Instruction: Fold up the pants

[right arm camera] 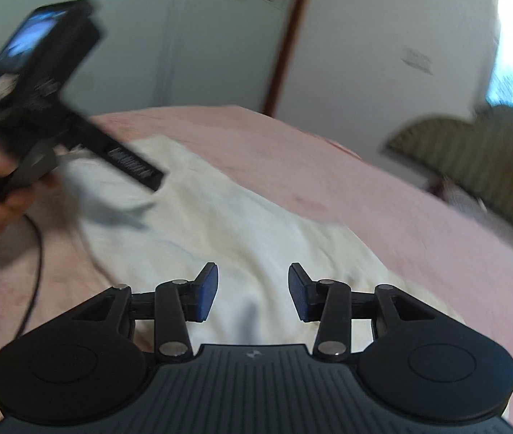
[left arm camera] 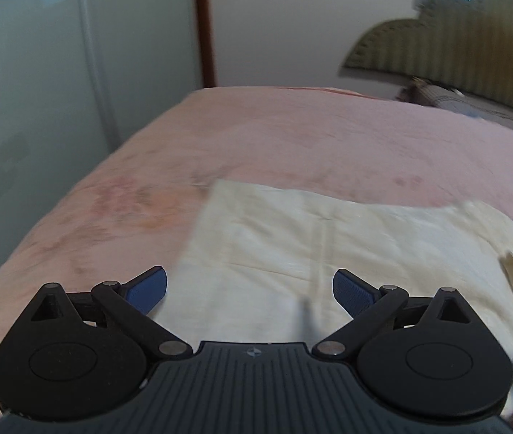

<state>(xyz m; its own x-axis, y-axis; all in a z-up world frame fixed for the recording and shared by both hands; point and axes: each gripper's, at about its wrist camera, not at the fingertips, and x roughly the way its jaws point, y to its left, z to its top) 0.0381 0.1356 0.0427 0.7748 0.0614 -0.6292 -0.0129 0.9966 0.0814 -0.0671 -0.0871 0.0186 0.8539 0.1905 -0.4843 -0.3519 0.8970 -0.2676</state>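
Cream pants lie folded flat on a pink bed, with layered edges at the right. My left gripper is wide open and empty, held above the pants' near left part. In the right wrist view the pants stretch from the near middle to the far left. My right gripper is open and empty, above their near end. The left gripper also shows in the right wrist view, held in a hand above the pants' far left end. Both views are blurred.
The pink bed fills the middle. A green headboard and pillows are at the far right. Pale wardrobe doors stand at the left, past the bed's edge. A black cable hangs at the left.
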